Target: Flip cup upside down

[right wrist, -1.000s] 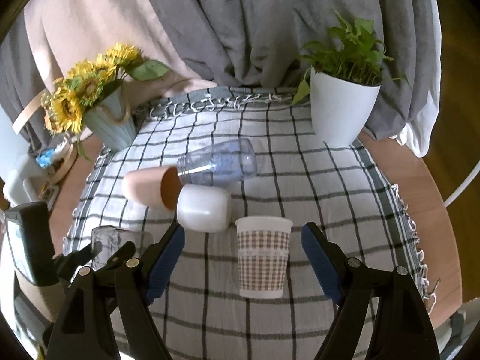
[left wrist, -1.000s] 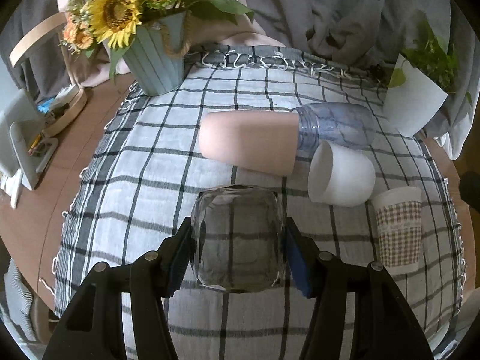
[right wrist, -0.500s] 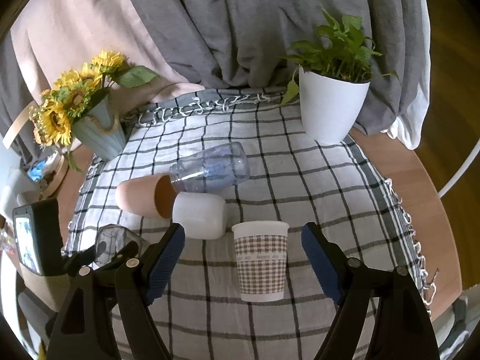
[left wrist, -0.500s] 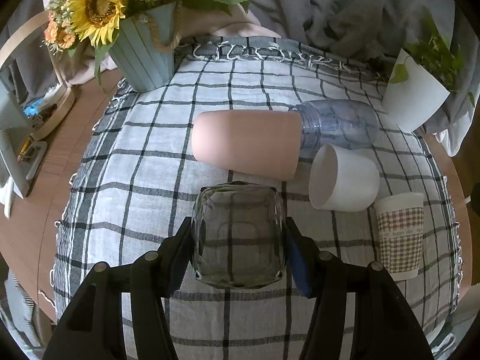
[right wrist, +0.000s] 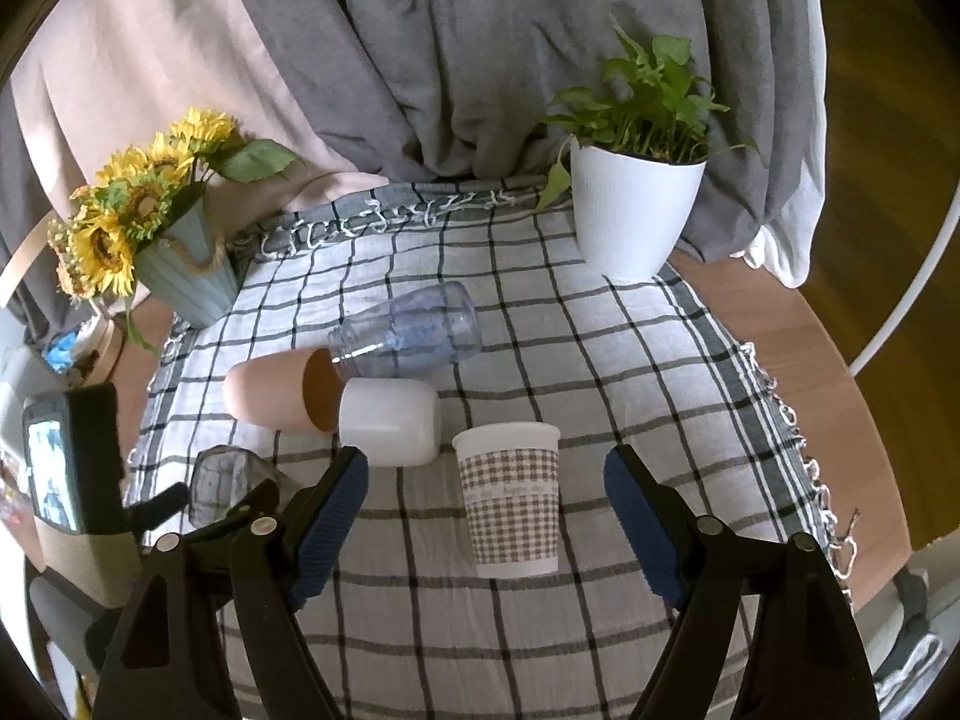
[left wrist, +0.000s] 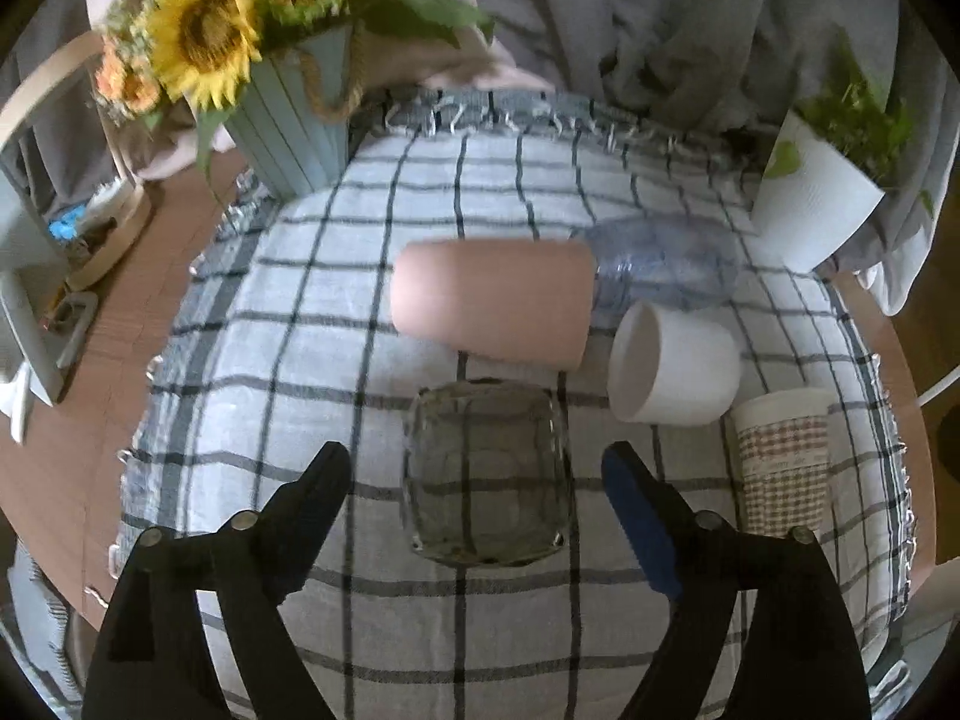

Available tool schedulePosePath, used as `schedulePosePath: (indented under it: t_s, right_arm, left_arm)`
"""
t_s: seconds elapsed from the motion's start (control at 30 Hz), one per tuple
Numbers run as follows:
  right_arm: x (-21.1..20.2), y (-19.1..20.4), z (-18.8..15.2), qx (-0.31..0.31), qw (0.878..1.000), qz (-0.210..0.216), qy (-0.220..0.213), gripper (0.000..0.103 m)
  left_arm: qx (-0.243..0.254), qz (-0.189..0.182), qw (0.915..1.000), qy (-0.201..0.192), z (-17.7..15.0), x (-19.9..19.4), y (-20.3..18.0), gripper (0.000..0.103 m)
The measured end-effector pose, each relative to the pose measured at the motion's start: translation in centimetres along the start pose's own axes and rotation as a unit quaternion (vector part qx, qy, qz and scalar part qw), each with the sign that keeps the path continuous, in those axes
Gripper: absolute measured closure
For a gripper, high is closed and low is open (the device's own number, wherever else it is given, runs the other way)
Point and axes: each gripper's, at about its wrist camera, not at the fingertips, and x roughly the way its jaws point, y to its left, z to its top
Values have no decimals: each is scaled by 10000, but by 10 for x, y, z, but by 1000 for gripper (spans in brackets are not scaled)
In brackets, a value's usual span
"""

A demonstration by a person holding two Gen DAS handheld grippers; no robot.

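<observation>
You are facing 3 toppled cups (left wrist: pixel 492 309) crowding the cloth (left wrist: pixel 252 360) just behind the glass (left wrist: pixel 486 474); a paper cup (left wrist: pixel 783 462) is blocking its right, while its left is lying bare.

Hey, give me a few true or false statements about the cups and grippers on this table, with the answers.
1. The left gripper is clamped on the glass cup. False: its jaws stand open, apart from the glass.
2. The pink cup lies on its side. True.
3. The paper cup lies on its side. False: it stands upright.
4. The right gripper is open. True.
5. The white cup lies on its side. True.
</observation>
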Motion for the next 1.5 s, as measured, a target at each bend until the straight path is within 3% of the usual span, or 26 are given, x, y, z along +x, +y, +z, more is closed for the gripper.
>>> schedulePosePath:
  t_s: [0.03,0.23,0.4,0.6,1.0,1.5]
  right_arm:
    - [-5,1,-1,7,10000,0,-30,18]
    - [-35,4,-3,121,9995,152,-268,17]
    - [-63,10,-6,120,9981,286,-540,15]
    - [-85,18,-14,111,9967,438,-677,14]
    - [-105,30,-34,62,9957,521,-757,14]
    - [-117,37,-37,30,9948,499,-887,14]
  left_arm:
    - [40,13,10000,-53,1,-6,1,8]
    - [132,132,9983,-560,2,-60,9,1]
    - [106,325,9951,-925,-3,-100,21,1]
    - [-31,274,9925,-1189,-12,-137,35,1]
    - [-73,469,9844,-1696,-31,-176,51,1]
    - [-104,457,9819,-1837,-35,-183,55,1]
